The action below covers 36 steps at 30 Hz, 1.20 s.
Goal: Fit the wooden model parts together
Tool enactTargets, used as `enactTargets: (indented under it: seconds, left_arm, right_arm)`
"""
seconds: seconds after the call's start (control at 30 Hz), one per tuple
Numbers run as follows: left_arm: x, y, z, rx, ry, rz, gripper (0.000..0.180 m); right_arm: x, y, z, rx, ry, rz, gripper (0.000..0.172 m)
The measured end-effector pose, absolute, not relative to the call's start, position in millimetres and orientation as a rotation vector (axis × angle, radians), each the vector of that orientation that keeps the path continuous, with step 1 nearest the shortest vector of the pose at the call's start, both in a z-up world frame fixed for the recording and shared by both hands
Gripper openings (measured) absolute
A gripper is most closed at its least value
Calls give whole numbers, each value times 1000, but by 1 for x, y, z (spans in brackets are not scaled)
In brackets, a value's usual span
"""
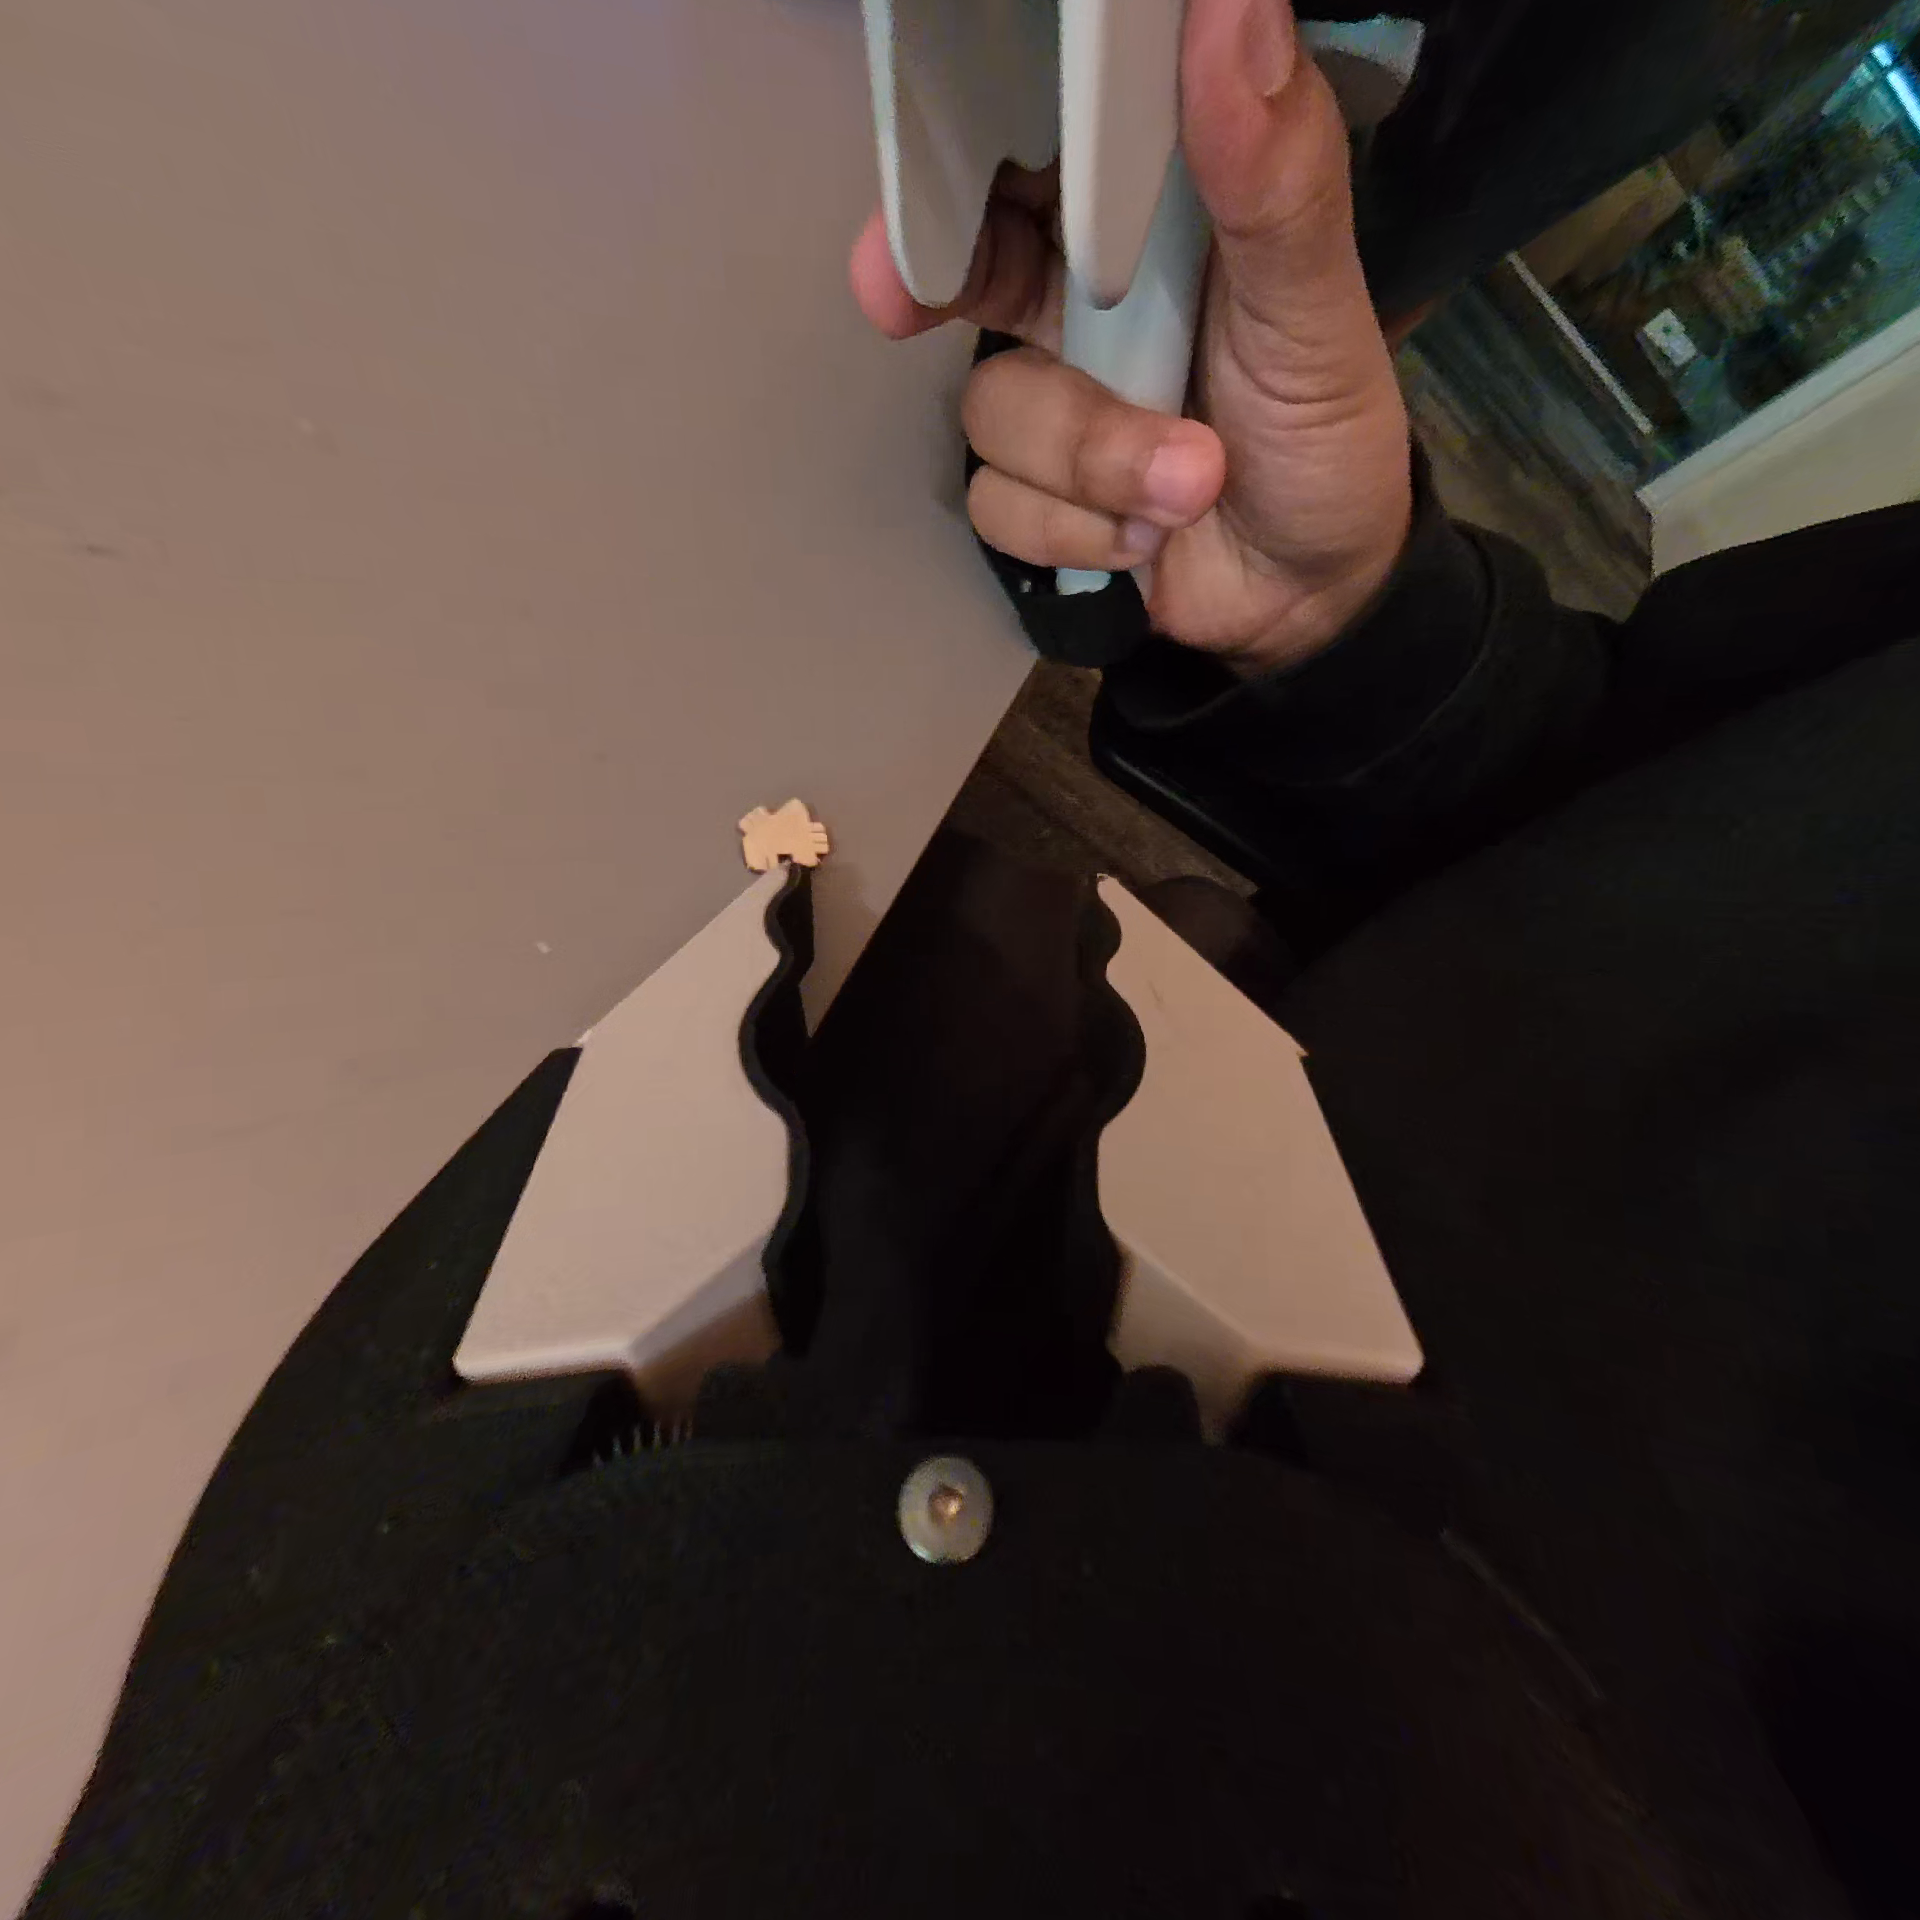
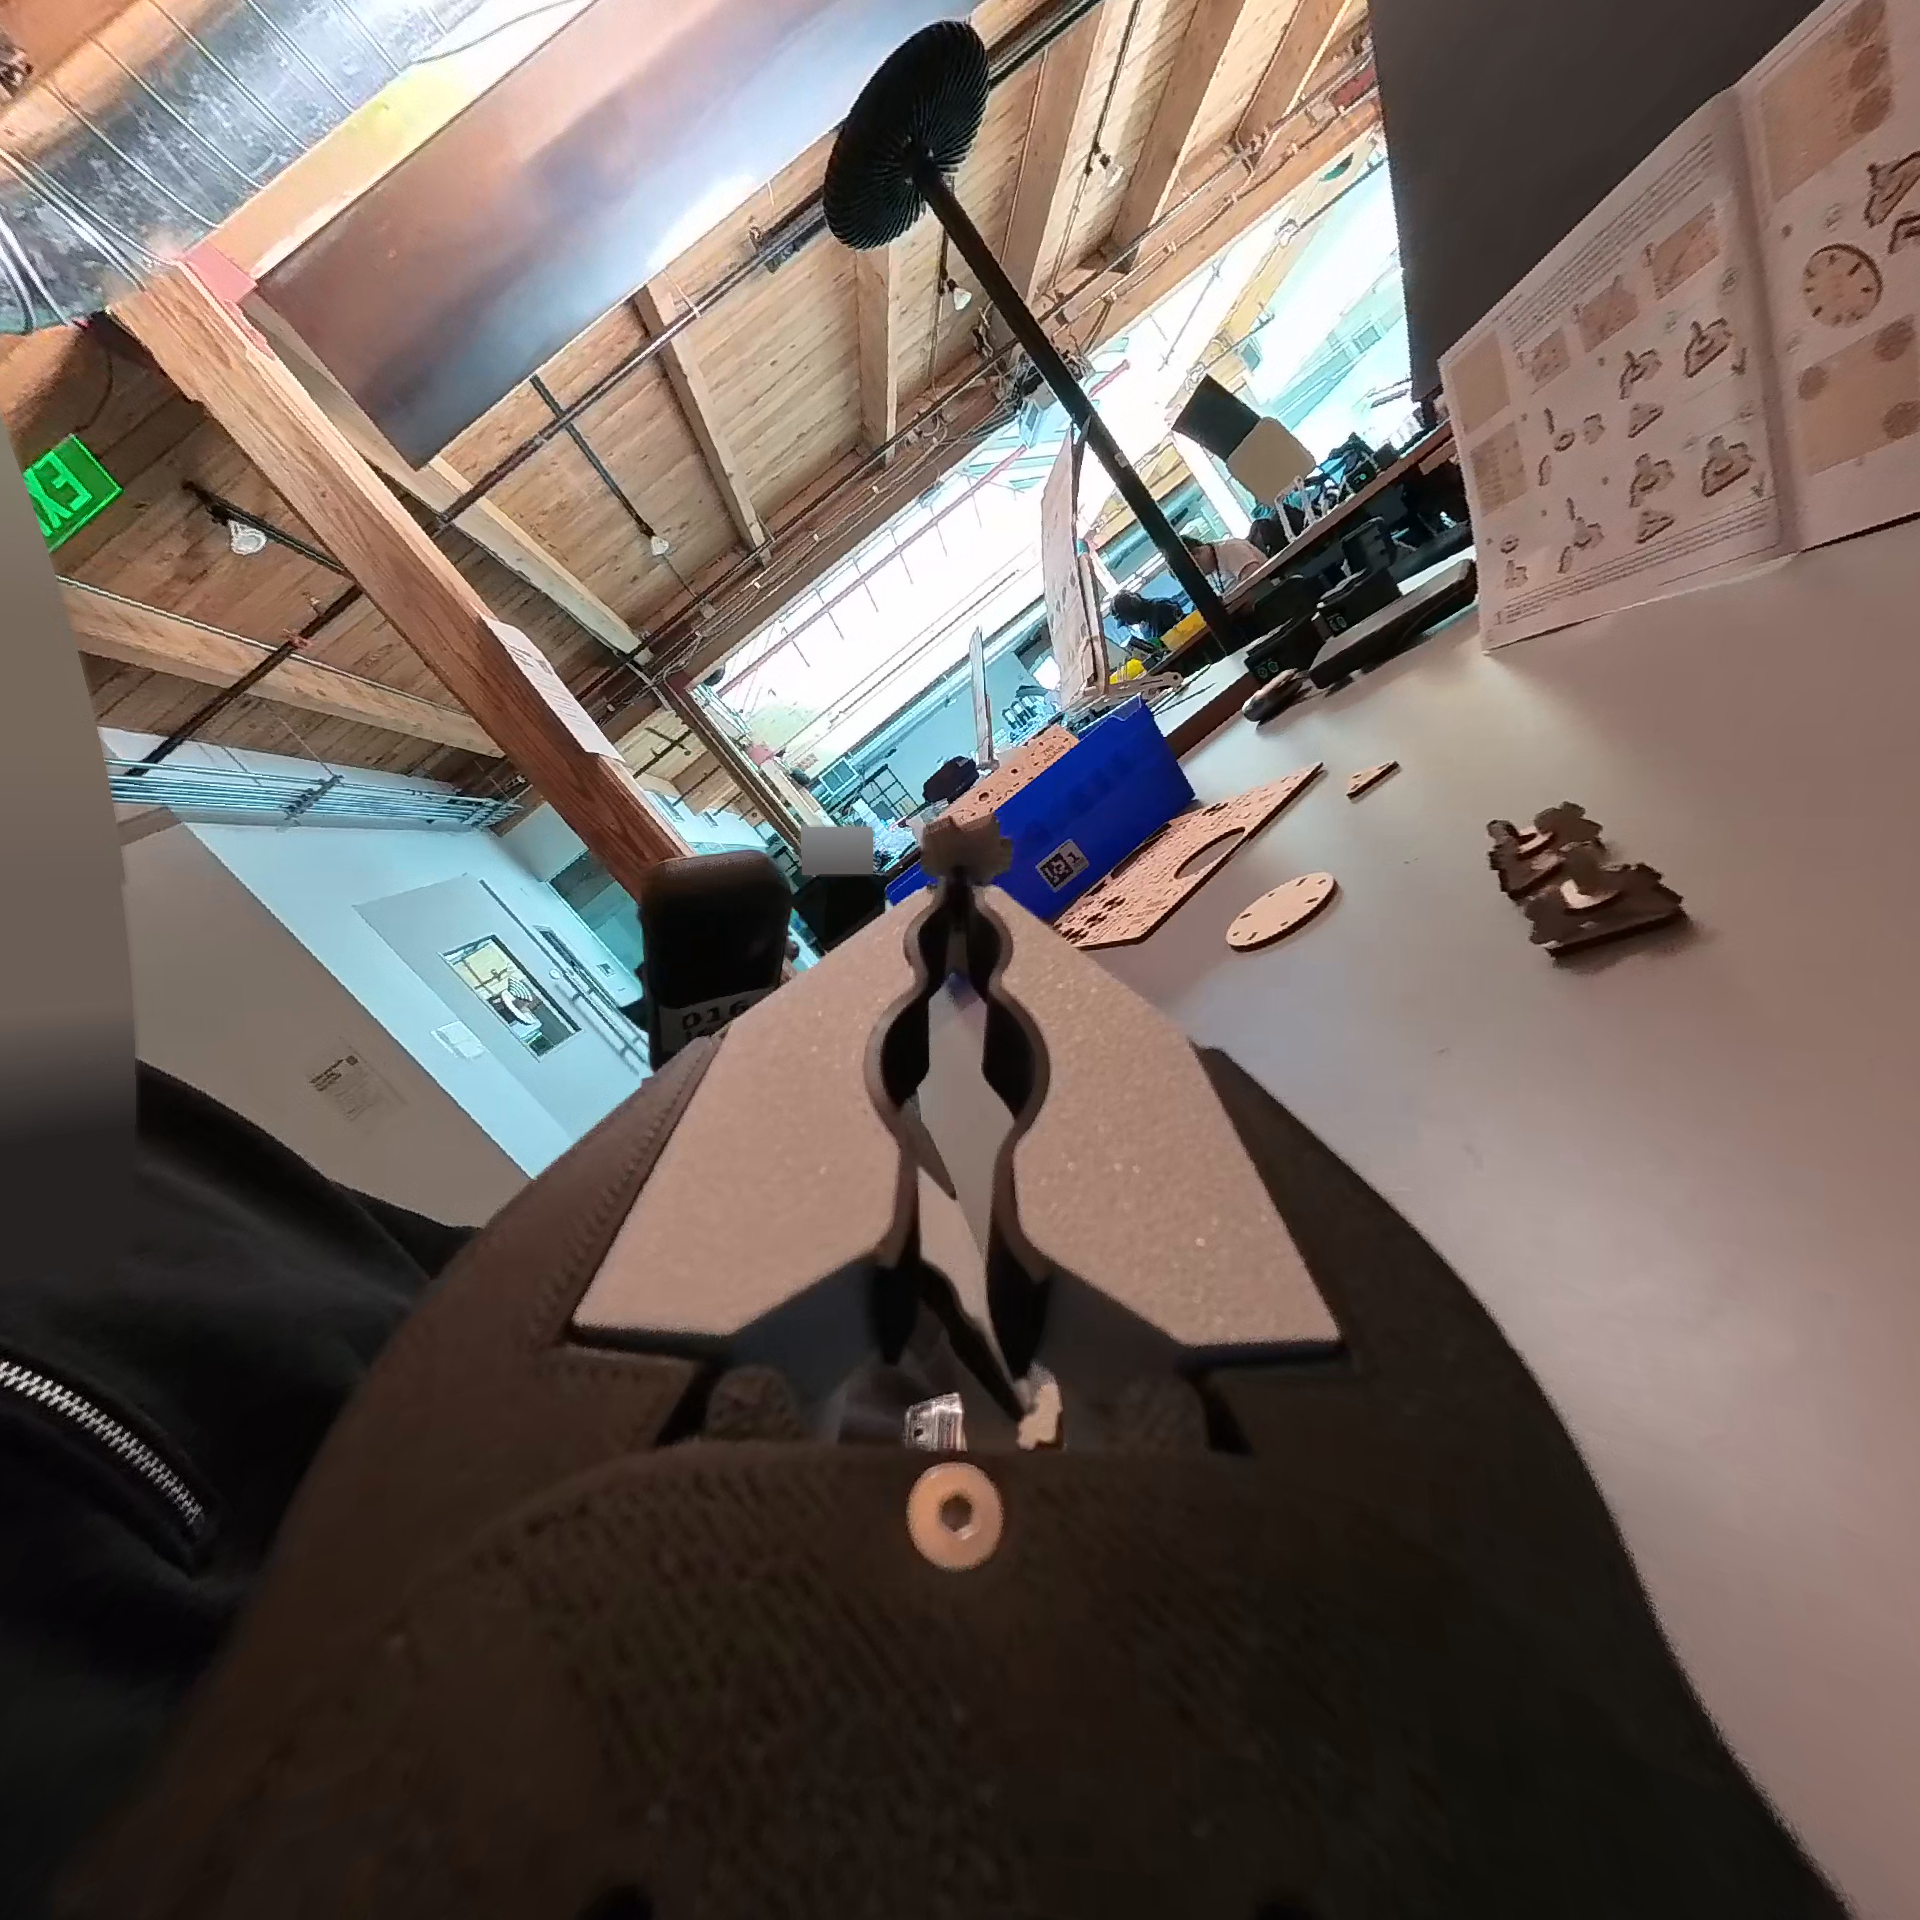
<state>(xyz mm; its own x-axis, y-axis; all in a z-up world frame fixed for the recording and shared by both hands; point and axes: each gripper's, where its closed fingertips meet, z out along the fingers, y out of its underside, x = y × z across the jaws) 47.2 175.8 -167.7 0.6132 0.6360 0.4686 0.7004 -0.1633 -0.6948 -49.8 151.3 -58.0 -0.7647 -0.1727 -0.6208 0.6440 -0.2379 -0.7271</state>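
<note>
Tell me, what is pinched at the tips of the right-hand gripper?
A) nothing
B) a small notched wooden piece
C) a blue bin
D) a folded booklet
B: the right gripper has its fingertips closed on a small notched wooden piece, raised above the table.

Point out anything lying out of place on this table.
One small pale wooden piece lies alone near the table edge, just beyond the open left gripper's fingertip, away from the other wooden parts.

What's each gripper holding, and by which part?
Right gripper: shut on a small notched wooden piece, pinched by its lower edge. Left gripper: open, holding nothing; small wooden piece at its fingertip.
</note>
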Motion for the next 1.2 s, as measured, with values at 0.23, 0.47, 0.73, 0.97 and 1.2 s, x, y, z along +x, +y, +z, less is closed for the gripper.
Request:
enactTargets:
  seconds: [0.23, 0.47, 0.73, 0.97, 1.2]
  left_arm:
    - [51, 202, -165, -1818, -1001, -146, 56]
    - [33, 174, -144, -1795, -968, 96, 58]
    - [27, 171, -173, -1994, -964, 260, 51]
    - [20, 166, -178, -2044, -994, 275, 34]
    - [18, 155, -181, -2092, -1011, 347, 16]
  right_arm:
    - [-49, 152, -57, 566, 1486, -2040, 0]
    - [-49, 152, -57, 564, 1479, -2033, 0]
    - [-49, 152, -58, 564, 1480, -2032, 0]
    - [-48, 151, -57, 558, 1478, -2027, 0]
    - [-47, 152, -57, 555, 1474, -2028, 0]
